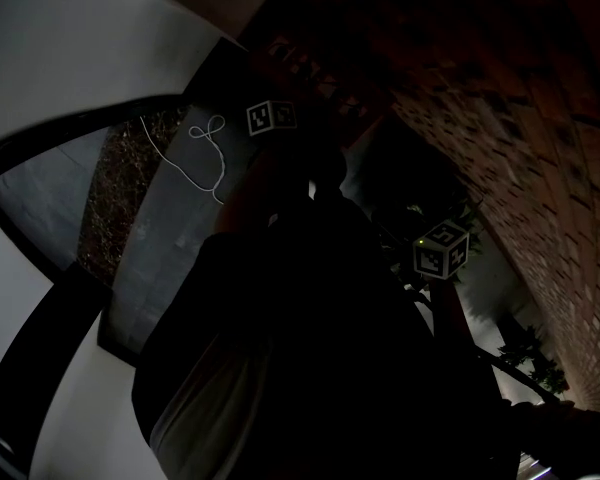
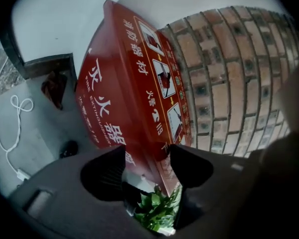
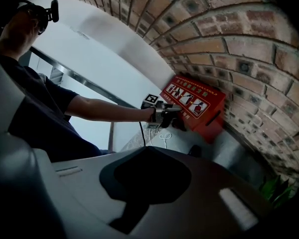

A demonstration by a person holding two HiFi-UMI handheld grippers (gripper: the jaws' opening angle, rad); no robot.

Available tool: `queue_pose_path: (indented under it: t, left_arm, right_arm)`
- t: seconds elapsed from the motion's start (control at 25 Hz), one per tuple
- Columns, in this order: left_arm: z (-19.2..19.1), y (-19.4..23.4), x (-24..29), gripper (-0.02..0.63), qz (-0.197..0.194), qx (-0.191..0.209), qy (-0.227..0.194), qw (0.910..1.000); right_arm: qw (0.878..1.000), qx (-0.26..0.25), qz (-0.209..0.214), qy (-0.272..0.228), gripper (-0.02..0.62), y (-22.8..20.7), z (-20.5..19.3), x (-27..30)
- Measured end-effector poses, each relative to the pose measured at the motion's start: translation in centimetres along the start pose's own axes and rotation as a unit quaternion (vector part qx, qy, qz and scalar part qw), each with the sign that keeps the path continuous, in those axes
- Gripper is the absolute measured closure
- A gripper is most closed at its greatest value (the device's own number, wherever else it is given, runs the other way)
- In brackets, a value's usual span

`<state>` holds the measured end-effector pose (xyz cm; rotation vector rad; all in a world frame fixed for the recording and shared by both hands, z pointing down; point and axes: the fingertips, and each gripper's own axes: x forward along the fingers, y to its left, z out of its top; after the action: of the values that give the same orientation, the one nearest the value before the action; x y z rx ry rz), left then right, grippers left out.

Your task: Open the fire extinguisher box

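Note:
The red fire extinguisher box [image 2: 134, 83] with white lettering and picture labels stands on the floor against a brick wall [image 2: 229, 73]. My left gripper [image 2: 147, 168] is open, its jaws wide apart on either side of the box's near top edge, without pinching it. In the right gripper view, the left gripper [image 3: 164, 114] is at the front top of the box [image 3: 197, 106]. My right gripper [image 3: 145, 171] is shut on nothing and held well back from the box. The head view is very dark; only the marker cubes of the left gripper [image 1: 271, 118] and the right gripper [image 1: 441, 249] show clearly.
A white cable [image 2: 10, 128] lies looped on the grey floor left of the box, beside a small black object [image 2: 68, 148]. A green plant [image 2: 154, 208] grows below the left jaws. The person's arm [image 3: 99, 108] reaches across toward the box.

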<state>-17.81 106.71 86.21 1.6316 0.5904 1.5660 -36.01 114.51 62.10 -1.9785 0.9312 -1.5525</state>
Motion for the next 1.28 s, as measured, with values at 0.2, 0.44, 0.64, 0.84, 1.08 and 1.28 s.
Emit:
queue_pose_path:
  t: [0.2, 0.44, 0.64, 0.84, 1.08, 1.28]
  left_arm:
    - [0.6, -1.7, 0.4, 0.325, -0.017, 0.017, -0.009, 0.9997]
    - [0.2, -2.4, -0.5, 0.325, -0.016, 0.022, -0.010, 0.9996]
    - [0.2, -4.0, -1.5, 0.325, -0.018, 0.040, -0.013, 0.9989]
    - [-0.1, -6.7, -2.8, 0.325, -0.013, 0.086, -0.003, 0.9962]
    - [-0.4, -9.5, -3.9, 0.325, 0.002, 0.145, 0.017, 0.9893]
    - [0.5, -12.1, -4.5, 0.325, 0.014, 0.190, 0.013, 0.9816]
  right_arm:
    - [1.000, -0.007, 0.003, 0.002, 0.595, -0.4, -0.5, -0.4]
    - [1.000, -0.024, 0.011, -0.005, 0.595, -0.3, -0.2, -0.9]
    - [0.999, -0.028, 0.017, -0.015, 0.595, -0.5, -0.1, -1.3]
    - [0.998, -0.045, 0.024, -0.046, 0.595, -0.6, 1.4, -1.5]
    - [0.996, -0.059, 0.029, -0.064, 0.595, -0.8, 2.5, -1.8]
    - [0.993, -0.077, 0.025, -0.086, 0.595, -0.7, 3.7, -2.6]
